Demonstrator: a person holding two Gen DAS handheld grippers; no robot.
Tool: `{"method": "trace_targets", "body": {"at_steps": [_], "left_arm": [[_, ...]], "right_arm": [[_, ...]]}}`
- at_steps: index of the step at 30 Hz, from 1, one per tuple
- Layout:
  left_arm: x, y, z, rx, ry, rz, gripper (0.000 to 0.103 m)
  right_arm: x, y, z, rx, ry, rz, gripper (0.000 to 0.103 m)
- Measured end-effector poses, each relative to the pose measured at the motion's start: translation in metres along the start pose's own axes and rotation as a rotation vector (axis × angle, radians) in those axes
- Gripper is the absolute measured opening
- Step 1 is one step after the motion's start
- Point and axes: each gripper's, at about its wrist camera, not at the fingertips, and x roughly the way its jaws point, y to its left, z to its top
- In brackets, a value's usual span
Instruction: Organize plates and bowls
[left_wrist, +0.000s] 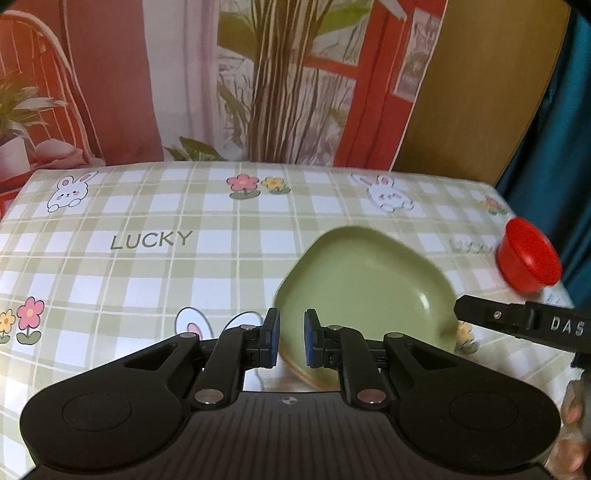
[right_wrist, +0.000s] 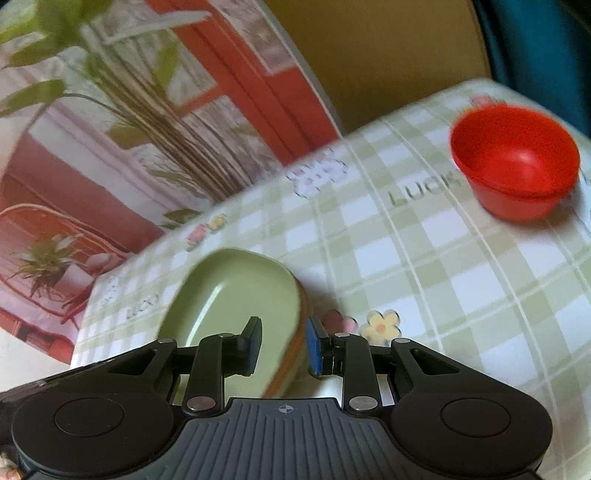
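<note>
A green plate (left_wrist: 364, 286) with a brown underside is lifted and tilted over the checked tablecloth (left_wrist: 147, 266). My left gripper (left_wrist: 291, 338) has its jaws on either side of the plate's near rim, with a gap showing. My right gripper (right_wrist: 282, 345) has its fingers on either side of the plate's right rim (right_wrist: 236, 295), one above and one below; whether they clamp it I cannot tell. The right gripper's arm shows at the right of the left wrist view (left_wrist: 517, 321). A red bowl (right_wrist: 515, 162) stands on the cloth at the far right; it also shows in the left wrist view (left_wrist: 528, 254).
The table's far edge meets a printed backdrop (left_wrist: 258, 81) of plants and a red door. A teal curtain (left_wrist: 554, 147) hangs at the right past the table's edge. The view is blurred by motion.
</note>
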Motion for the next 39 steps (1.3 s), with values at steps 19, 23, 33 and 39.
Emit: {"method": "trace_targets", "body": {"at_steps": [19, 23, 33, 39], "left_arm": [[-0.020, -0.052, 0.016, 0.036, -0.141, -0.052, 0.015], [-0.016, -0.067, 0.019, 0.055, -0.141, -0.065, 0.015], [0.000, -0.103, 0.023, 0.103, -0.122, -0.102, 0.015], [0.014, -0.120, 0.028, 0.104, -0.097, -0.109, 0.016]], "right_arm": [[-0.049, -0.007, 0.030, -0.245, -0.153, -0.061, 0.026], [-0.055, -0.021, 0.039, -0.248, -0.166, -0.074, 0.026], [-0.070, -0.062, 0.058, -0.245, -0.197, -0.121, 0.025], [-0.076, -0.092, 0.069, -0.235, -0.225, -0.149, 0.026]]}}
